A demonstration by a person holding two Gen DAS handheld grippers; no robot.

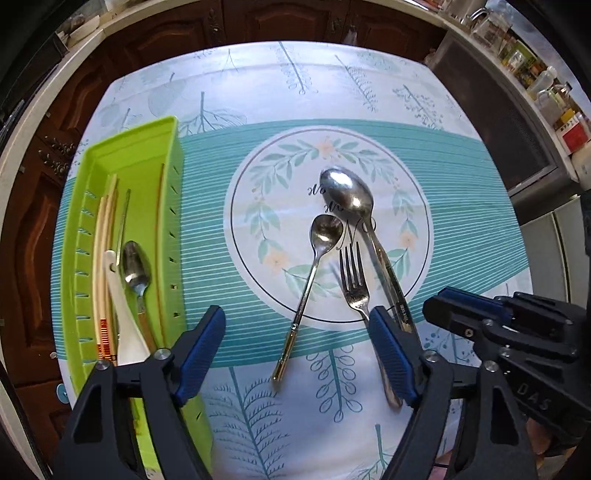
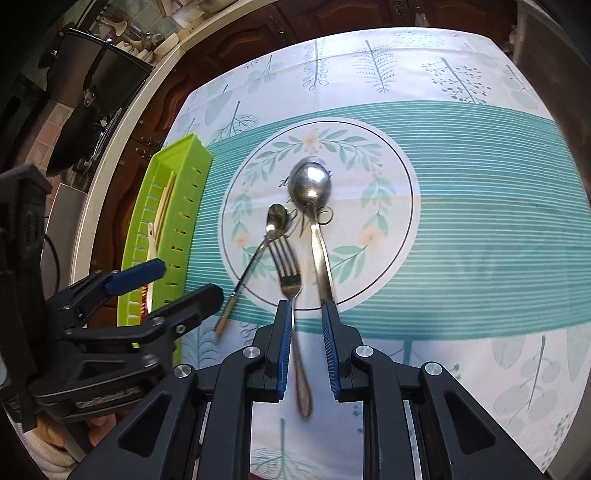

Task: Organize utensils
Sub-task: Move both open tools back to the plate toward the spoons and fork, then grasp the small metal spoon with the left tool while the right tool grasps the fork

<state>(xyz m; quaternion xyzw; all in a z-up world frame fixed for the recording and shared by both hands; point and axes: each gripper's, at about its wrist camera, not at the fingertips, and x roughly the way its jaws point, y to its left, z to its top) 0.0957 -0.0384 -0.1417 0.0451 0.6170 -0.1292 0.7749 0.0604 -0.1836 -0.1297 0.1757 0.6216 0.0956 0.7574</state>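
A fork [image 2: 290, 282], a small spoon [image 2: 275, 223] and a large spoon [image 2: 312, 182] lie on the tablecloth. My right gripper [image 2: 304, 314] is open, its jaws on either side of the fork's handle; the large spoon's handle runs under the right pad. In the left wrist view the fork [image 1: 352, 280], small spoon [image 1: 325, 230] and large spoon [image 1: 347, 192] lie ahead. My left gripper [image 1: 297, 321] is open and empty above the small spoon's handle. A green tray [image 1: 110, 155] at the left holds chopsticks [image 1: 105, 236], a white spoon and a metal spoon [image 1: 136, 267].
The green tray [image 2: 184, 147] stands near the table's left edge. Dark wooden cabinets [image 1: 277, 18] run behind the table. A shelf with jars and bottles [image 1: 546, 85] is at the right. My right gripper [image 1: 476, 314] shows at the right of the left wrist view.
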